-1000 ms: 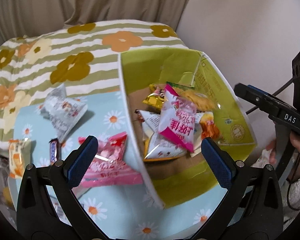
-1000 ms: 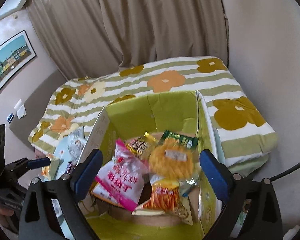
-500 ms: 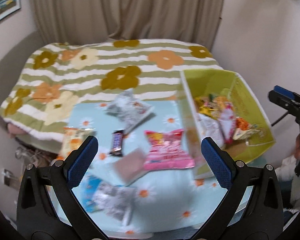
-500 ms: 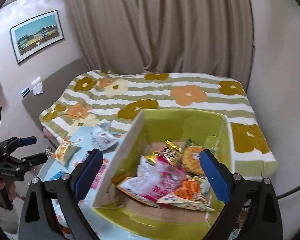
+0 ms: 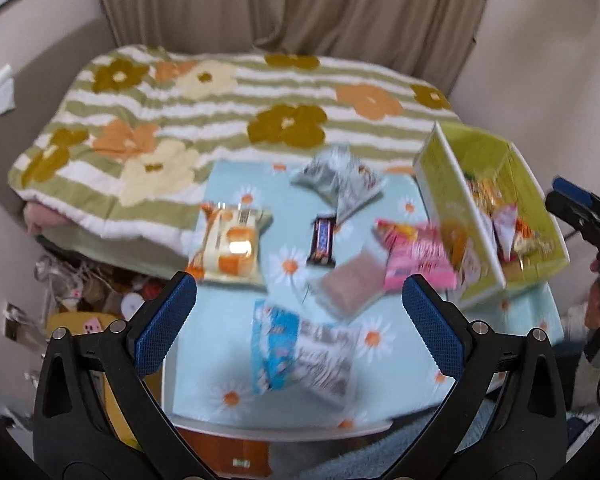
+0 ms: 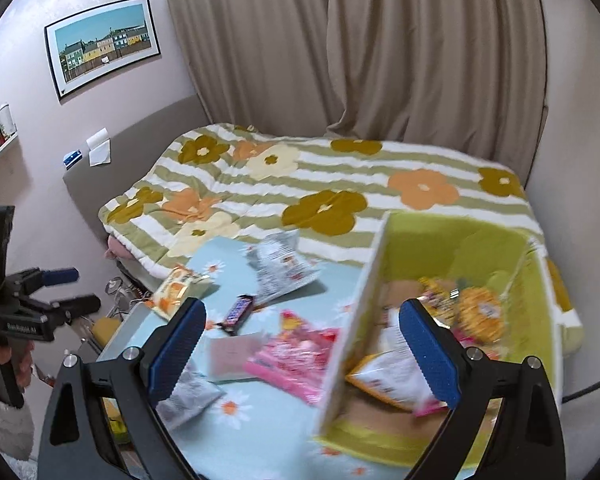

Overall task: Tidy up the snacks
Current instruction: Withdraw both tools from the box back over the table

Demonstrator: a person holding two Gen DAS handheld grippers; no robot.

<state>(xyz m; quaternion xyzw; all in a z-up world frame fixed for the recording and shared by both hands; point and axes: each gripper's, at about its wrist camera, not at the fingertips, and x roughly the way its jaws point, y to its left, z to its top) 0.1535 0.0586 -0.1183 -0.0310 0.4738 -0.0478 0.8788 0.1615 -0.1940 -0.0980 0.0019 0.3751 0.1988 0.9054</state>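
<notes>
A: Bedroom with beige curtains, and a flower-striped quilt on the bed behind a small table in a daisy-print cloth. Where do the snacks stand?

B: Some already lie in the green carton at the table's right end. Loose on the cloth: a silver-grey bag at the far side, an orange-and-white bread pack at the left, a pink packet touching the carton's near wall, a dull-pink pouch beside it, a blue-and-white bag nearest, and a dark chocolate bar in the middle.

A: And the grippers?

B: Left gripper hangs above the blue-and-white bag, jaws spread wide, empty. Right gripper is spread and empty too, straddling the carton's white wall.

A: What might go wrong?

B: Both views are smeared, so I judge the hands are swinging; a fast descent could skid a slick bag off the near edge. The pouch and pink packet overlap, so one pinch may drag both. The right fingers could also clip that wall and tip the carton
</notes>
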